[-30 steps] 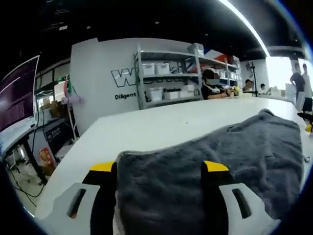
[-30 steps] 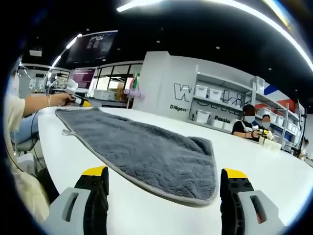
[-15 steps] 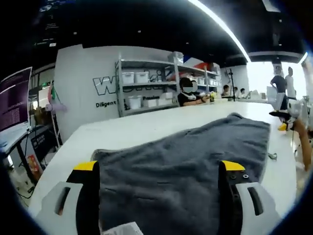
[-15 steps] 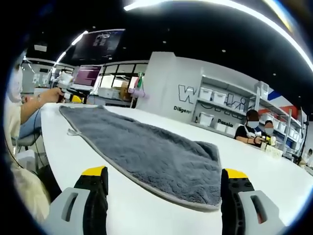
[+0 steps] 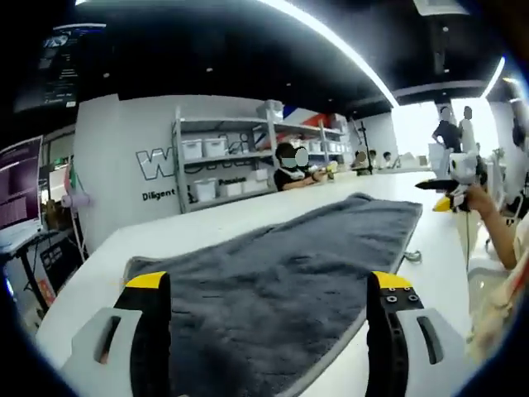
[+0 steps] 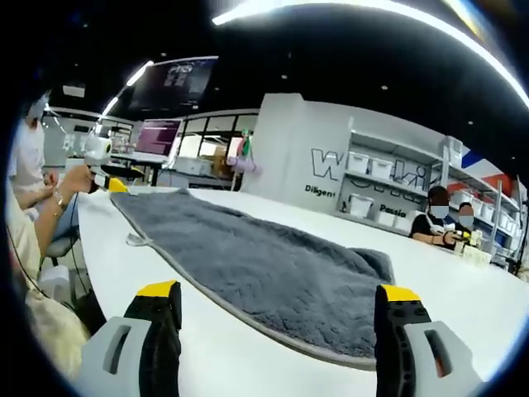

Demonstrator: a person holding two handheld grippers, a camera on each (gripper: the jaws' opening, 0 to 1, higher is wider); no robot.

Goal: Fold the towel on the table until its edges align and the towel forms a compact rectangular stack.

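The left gripper [image 5: 269, 310] stood wide open, holding nothing, over one end of the grey terry-cloth towel [image 5: 281, 273] lying flat on the white table [image 5: 207, 227]. The right gripper [image 6: 281, 322] gaped likewise, empty, short of the opposite end. Both should pinch matching corners evenly.

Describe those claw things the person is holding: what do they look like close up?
Each gripper has two black fingers with yellow tips, set on pale grey plastic bodies with a dark slot in each. The left gripper and the right gripper look alike. In the right gripper view, the hand holding the far gripper wears a bracelet or watch at the wrist, and light-coloured clothing shows beside it.
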